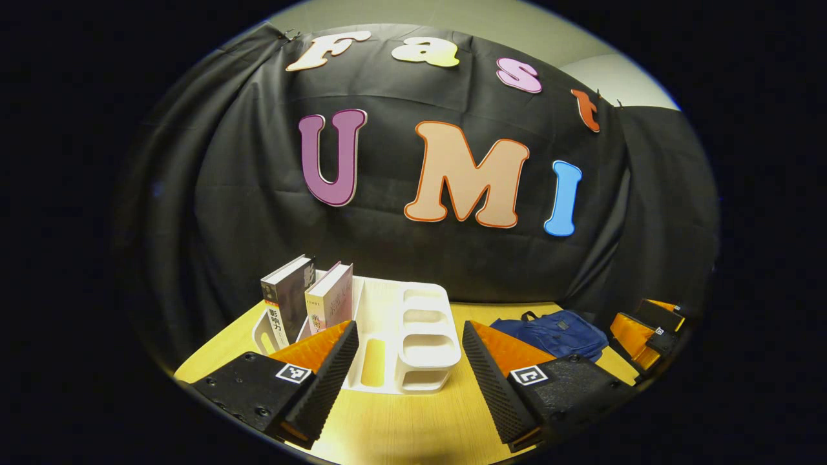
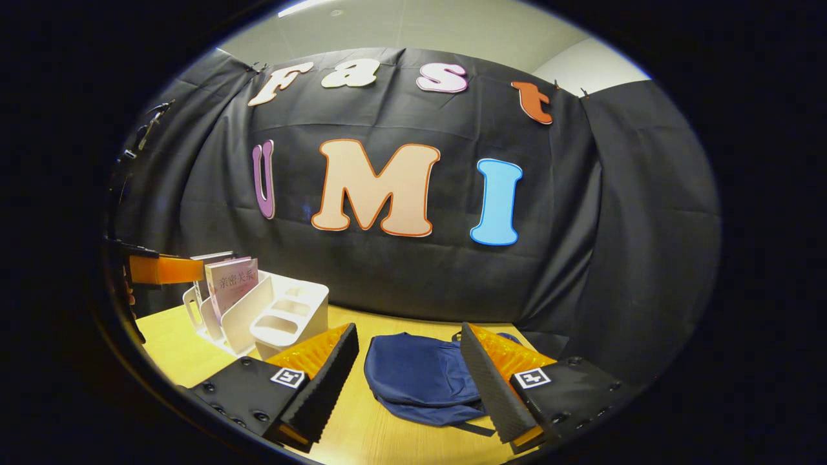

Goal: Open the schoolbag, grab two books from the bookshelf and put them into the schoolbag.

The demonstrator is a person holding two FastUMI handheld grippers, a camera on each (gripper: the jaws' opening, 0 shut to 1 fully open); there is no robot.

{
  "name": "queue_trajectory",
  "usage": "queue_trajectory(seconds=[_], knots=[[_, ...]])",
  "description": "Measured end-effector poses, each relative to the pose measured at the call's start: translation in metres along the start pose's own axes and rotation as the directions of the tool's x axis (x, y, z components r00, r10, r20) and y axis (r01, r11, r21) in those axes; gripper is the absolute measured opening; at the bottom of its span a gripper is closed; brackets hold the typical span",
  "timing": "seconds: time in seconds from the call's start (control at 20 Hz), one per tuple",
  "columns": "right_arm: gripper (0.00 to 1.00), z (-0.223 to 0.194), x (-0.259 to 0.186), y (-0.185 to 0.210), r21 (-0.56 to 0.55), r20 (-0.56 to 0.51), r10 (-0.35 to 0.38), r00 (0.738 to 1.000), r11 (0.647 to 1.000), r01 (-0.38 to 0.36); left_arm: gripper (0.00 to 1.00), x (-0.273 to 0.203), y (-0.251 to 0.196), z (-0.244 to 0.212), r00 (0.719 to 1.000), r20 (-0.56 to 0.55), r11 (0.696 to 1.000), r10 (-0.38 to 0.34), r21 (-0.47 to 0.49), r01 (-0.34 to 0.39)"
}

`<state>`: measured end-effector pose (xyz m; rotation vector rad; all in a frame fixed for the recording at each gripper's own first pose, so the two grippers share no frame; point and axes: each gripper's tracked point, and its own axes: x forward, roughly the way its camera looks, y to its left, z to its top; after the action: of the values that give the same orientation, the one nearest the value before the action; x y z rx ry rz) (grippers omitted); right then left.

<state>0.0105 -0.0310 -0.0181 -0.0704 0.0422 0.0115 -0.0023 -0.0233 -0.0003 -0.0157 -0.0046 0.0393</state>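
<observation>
Schoolbag (image 2: 420,381): flat, closed, on worktop (image 2: 362,426). Two books (image 1: 310,300) upright in bookshelf (image 1: 413,336), reachable. Both grippers' jaws apart, empty, ready.

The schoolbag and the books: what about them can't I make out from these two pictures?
- Schoolbag, right gripper view: its right side is hidden behind the right tool; whether the zip is open is too small to tell.
- Schoolbag, left gripper view: its near edge is hidden behind the left tool.
- Books, left gripper view: lower parts hidden by the white bookshelf and the tool.
- Books, right gripper view: the far one is mostly covered by the near one.
</observation>
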Motion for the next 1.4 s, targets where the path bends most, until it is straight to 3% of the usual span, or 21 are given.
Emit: queue_trajectory(seconds=[0.35, 0.6, 0.75, 0.8, 0.85, 0.9, 1.0, 1.2, 1.25, 1.3, 1.4], knots=[[1.00, -0.008, -0.002, -0.018, -0.039, -0.014, -0.012, 1.000, 0.999, 0.012, 0.95, -0.009, 0.004, -0.007, 0.999, -0.018, 0.999, 0.038, -0.029, -0.038], [1.00, -0.024, 0.022, -0.048, -0.185, -0.005, -0.076, 0.997, 0.980, 0.073, 0.95, -0.018, 0.016, -0.002, 0.997, -0.004, 0.997, 0.080, -0.011, -0.080], [1.00, -0.055, 0.039, -0.052, -0.310, -0.036, -0.075, 0.997, 0.949, 0.060, 0.95, -0.024, 0.022, -0.005, 0.995, -0.013, 0.995, 0.103, -0.008, -0.103], [1.00, -0.068, 0.044, -0.052, -0.351, -0.055, -0.066, 0.996, 0.935, 0.043, 0.95, -0.025, 0.022, -0.006, 0.994, -0.019, 0.994, 0.108, -0.009, -0.108], [0.92, -0.081, 0.049, -0.052, -0.395, -0.070, -0.073, 0.995, 0.918, 0.039, 0.95, -0.026, 0.023, -0.007, 0.994, -0.021, 0.994, 0.111, -0.010, -0.111], [0.98, -0.095, 0.051, -0.056, -0.443, -0.086, -0.084, 0.993, 0.896, 0.038, 0.95, -0.027, 0.024, -0.005, 0.993, -0.020, 0.993, 0.116, -0.010, -0.116], [1.00, -0.119, 0.059, -0.058, -0.538, -0.113, -0.100, 0.989, 0.842, 0.024, 0.95, -0.031, 0.025, -0.006, 0.992, -0.022, 0.992, 0.126, -0.004, -0.127], [0.98, -0.155, 0.071, -0.055, -0.661, -0.160, -0.097, 0.982, 0.750, -0.034, 0.95, -0.036, 0.031, -0.010, 0.987, -0.038, 0.987, 0.157, 0.013, -0.157], [0.92, -0.166, 0.073, -0.054, -0.688, -0.168, -0.096, 0.981, 0.724, -0.047, 0.95, -0.037, 0.033, -0.011, 0.985, -0.042, 0.986, 0.167, 0.015, -0.166], [0.98, -0.175, 0.074, -0.053, -0.709, -0.177, -0.095, 0.980, 0.703, -0.060, 0.95, -0.038, 0.035, -0.012, 0.984, -0.045, 0.985, 0.174, 0.017, -0.174], [0.98, -0.191, 0.077, -0.054, -0.748, -0.203, -0.094, 0.975, 0.657, -0.093, 0.95, -0.042, 0.039, -0.013, 0.980, -0.051, 0.981, 0.193, 0.024, -0.192]])
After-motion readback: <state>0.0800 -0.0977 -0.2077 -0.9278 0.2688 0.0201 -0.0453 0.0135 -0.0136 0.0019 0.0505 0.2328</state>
